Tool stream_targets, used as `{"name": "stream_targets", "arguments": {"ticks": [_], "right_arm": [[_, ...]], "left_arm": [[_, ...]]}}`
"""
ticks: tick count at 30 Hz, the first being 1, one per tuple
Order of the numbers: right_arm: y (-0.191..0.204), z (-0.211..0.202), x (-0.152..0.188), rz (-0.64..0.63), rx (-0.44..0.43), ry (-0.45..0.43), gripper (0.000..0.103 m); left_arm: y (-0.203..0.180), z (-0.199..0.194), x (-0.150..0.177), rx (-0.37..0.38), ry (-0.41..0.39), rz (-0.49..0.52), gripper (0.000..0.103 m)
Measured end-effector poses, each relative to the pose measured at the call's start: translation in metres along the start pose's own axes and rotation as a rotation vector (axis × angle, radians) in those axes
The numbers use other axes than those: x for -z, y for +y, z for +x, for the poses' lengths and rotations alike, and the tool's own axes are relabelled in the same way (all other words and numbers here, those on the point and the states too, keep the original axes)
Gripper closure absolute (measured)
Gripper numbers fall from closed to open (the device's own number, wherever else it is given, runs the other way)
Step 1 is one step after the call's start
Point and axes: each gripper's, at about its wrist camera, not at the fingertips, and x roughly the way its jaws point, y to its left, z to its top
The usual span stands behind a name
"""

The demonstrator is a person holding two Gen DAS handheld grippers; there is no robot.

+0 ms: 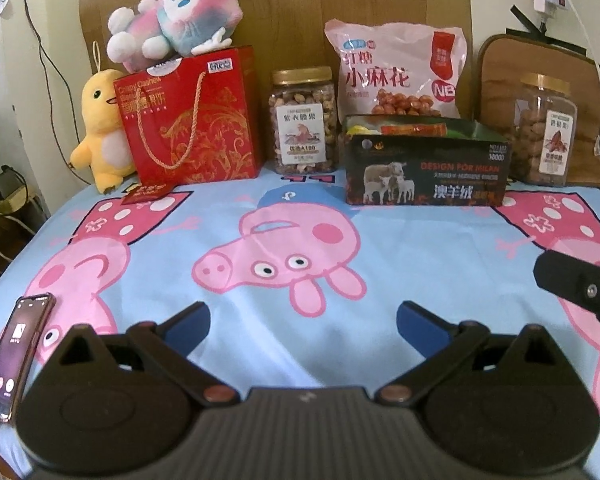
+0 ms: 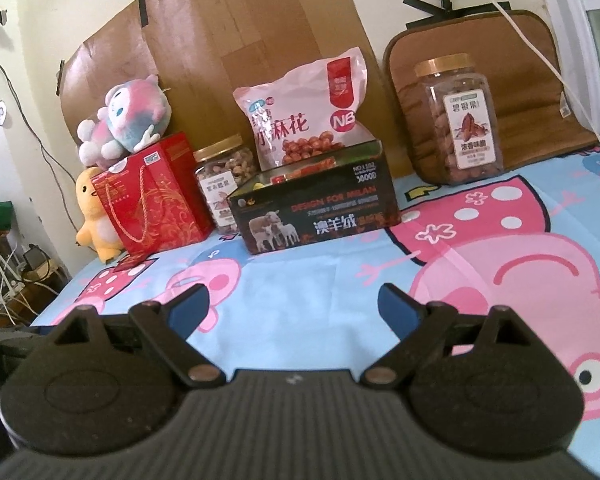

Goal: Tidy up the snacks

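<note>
The left gripper (image 1: 303, 318) and the right gripper (image 2: 294, 304) both hang wide open over the pig-print blue sheet (image 1: 400, 248), holding nothing. The landmark is the dark box with sheep on it (image 1: 426, 170). Snack packets poke out of its open top. Behind it leans a pink snack bag (image 1: 396, 68). Left of it stands a nut jar (image 1: 303, 120), then a red gift bag (image 1: 192, 116) with a plush toy (image 1: 176, 14) on top. Right of the box stands another jar (image 1: 546, 130). A phone (image 1: 14, 356) lies near the sheet's edge.

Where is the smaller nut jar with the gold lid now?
In both wrist views the smaller nut jar stands at the back of the sheet, between the red gift bag on its left and the dark box on its right.
</note>
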Motion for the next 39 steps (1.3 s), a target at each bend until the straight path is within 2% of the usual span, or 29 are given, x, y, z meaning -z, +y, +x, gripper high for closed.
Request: {"name": "stream_targets", "arguments": {"ticks": [11,28,39], "right_arm": [[0.001,-0.003,0.000,0.013,-0.016,0.002,0.010],[-0.002,-0.005,-0.001,0.043,-0.038,0.012,0.010],[-0.001,-0.008,-0.001,0.043,-0.046,0.006,0.010]], "left_arm": [[-0.002,0.003,0.005,0.010,0.050,0.006,0.000],[-0.003,-0.005,0.004,0.043,0.042,0.017,0.000],[-0.002,-0.010,0.004,0.036,0.037,0.013,0.000]]}}
